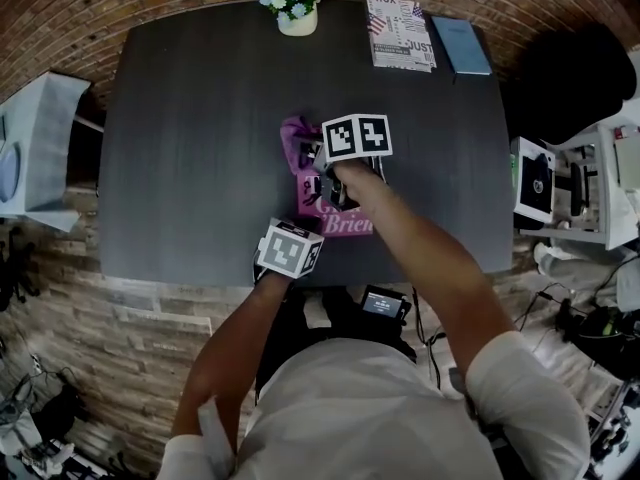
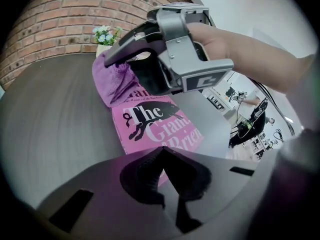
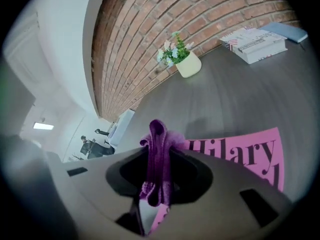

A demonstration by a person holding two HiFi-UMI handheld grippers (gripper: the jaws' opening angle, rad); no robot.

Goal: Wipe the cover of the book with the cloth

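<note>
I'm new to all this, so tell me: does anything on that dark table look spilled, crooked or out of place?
Nothing stands out. The purple cloth is bunched in the right gripper over the pink book. The flower pot stands upright and the magazines lie tidy at the table's far edge.
</note>
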